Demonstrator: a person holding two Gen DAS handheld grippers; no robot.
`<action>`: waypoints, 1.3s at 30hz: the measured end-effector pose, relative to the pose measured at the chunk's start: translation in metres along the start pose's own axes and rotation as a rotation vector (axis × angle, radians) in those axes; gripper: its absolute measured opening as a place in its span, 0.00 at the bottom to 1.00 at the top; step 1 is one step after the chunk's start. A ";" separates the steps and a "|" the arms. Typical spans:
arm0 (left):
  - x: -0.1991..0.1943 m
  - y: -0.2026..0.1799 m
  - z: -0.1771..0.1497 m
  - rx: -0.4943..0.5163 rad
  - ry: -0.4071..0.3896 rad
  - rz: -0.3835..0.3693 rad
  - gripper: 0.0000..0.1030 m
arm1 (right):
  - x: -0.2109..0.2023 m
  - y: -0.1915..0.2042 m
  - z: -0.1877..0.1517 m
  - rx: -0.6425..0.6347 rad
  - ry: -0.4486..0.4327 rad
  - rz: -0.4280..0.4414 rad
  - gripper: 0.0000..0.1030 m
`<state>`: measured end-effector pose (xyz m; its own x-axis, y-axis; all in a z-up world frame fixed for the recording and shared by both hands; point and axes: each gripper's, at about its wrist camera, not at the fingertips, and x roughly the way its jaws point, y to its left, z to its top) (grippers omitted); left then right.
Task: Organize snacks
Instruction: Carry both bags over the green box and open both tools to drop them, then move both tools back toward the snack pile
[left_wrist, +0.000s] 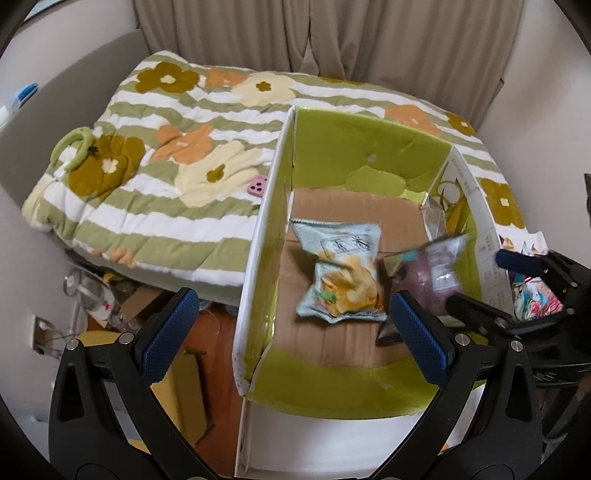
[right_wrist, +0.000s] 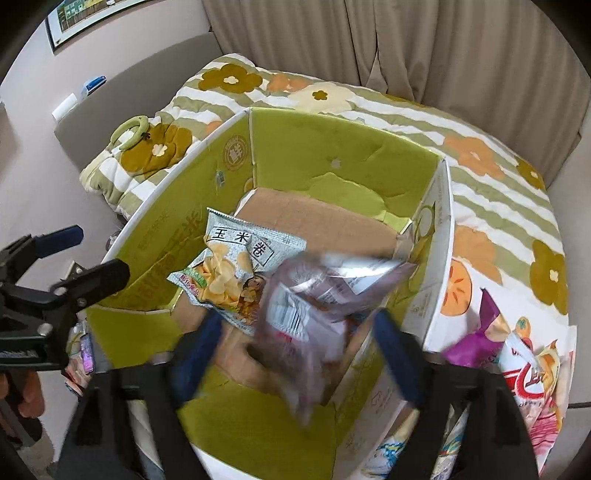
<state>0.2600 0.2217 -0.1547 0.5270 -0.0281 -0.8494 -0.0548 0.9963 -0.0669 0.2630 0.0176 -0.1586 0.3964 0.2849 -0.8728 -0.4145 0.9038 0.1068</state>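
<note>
An open cardboard box (left_wrist: 258, 236) (right_wrist: 177, 170) with a green lining stands on the bed. A pale blue corn-chip packet (left_wrist: 343, 273) (right_wrist: 229, 269) lies on its brown floor. A purple packet (left_wrist: 432, 273) (right_wrist: 306, 306) shows blurred and tilted over the box's right side, between the wide-spread fingers of my right gripper (right_wrist: 303, 354) (left_wrist: 491, 280), whose pads do not press on it. My left gripper (left_wrist: 295, 332) (right_wrist: 85, 254) stands open and empty above the box's left wall.
A flowered striped quilt (left_wrist: 166, 166) covers the bed around the box. More snack packets (right_wrist: 517, 369) (left_wrist: 535, 299) lie outside the box's right wall. A green ring (left_wrist: 72, 147) and a small pink block (left_wrist: 257, 186) rest on the quilt. Floor clutter (left_wrist: 92, 295) sits lower left.
</note>
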 end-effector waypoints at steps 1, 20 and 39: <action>0.000 -0.001 -0.001 -0.001 0.002 0.002 1.00 | -0.002 -0.001 -0.002 0.014 -0.002 0.018 0.96; -0.067 -0.023 -0.008 0.017 -0.135 0.010 1.00 | -0.066 -0.001 -0.025 0.054 -0.154 -0.030 0.96; -0.131 -0.090 -0.032 0.173 -0.296 -0.169 1.00 | -0.172 -0.031 -0.095 0.274 -0.371 -0.219 0.96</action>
<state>0.1687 0.1327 -0.0542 0.7399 -0.1932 -0.6443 0.1845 0.9794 -0.0818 0.1297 -0.0903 -0.0568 0.7350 0.1287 -0.6657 -0.0787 0.9914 0.1048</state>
